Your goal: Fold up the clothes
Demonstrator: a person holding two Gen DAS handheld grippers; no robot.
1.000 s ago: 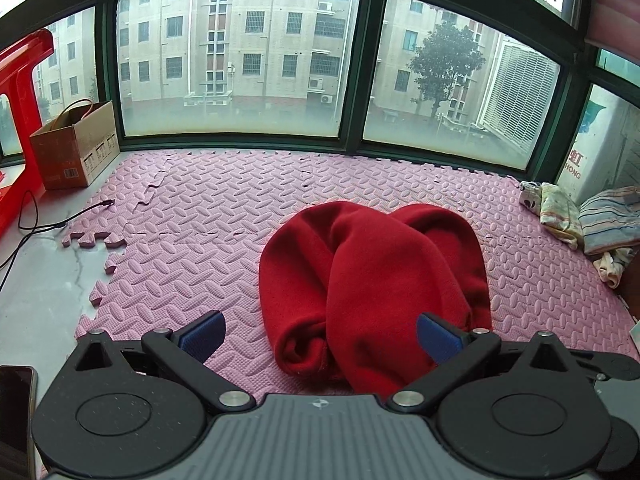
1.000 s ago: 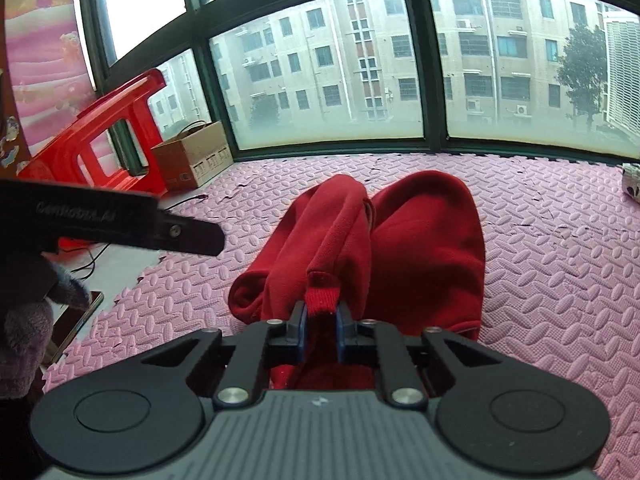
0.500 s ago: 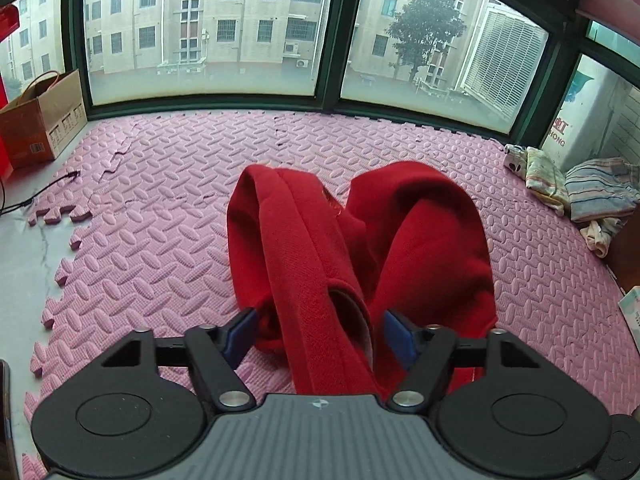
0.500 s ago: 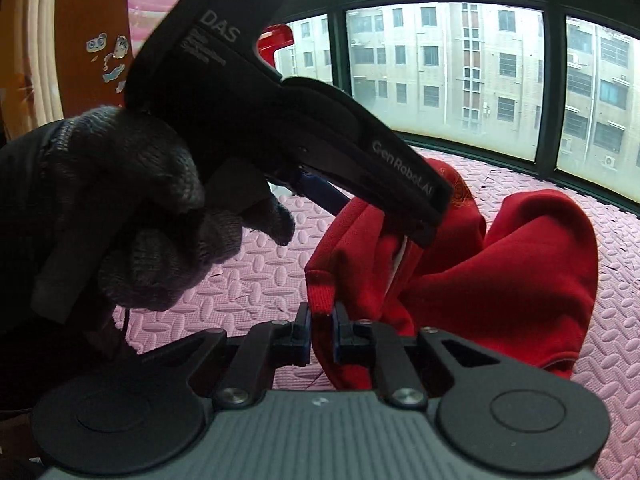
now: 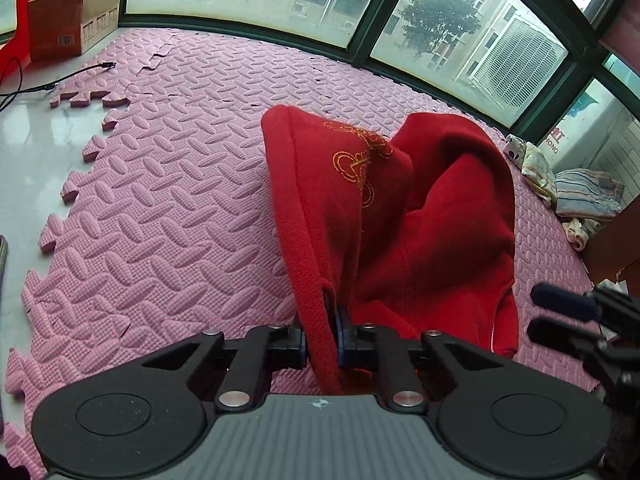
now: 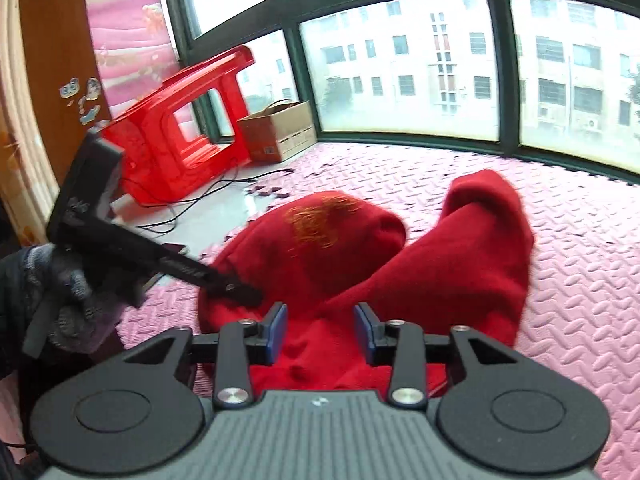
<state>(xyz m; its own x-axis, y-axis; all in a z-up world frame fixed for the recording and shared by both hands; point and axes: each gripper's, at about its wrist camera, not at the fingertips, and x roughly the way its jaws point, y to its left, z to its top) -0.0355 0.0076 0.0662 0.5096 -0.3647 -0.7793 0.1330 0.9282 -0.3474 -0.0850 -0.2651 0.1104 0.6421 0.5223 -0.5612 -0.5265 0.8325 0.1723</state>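
A red fleece garment [image 5: 380,216] with gold embroidery lies bunched on the pink foam mat [image 5: 168,208]. My left gripper [image 5: 322,340] is shut on a fold of the garment's near edge and holds it raised. In the right wrist view the same garment [image 6: 400,264] shows in two humps. My right gripper [image 6: 320,334] is open, its blue pads on either side of the cloth just above it. The left gripper [image 6: 236,292] also shows there, at the garment's left side. The right gripper's fingers [image 5: 560,316] show at the right edge of the left wrist view.
A cardboard box [image 5: 76,16] and a red plastic stool [image 6: 176,128] stand at the far left by the windows. Black cables [image 6: 192,200] lie on the bare white floor [image 5: 36,160]. A pile of other clothes [image 5: 576,192] lies at the far right.
My left gripper came in and shut on the garment's edge, lifting it. My right gripper let go of the cloth and opened.
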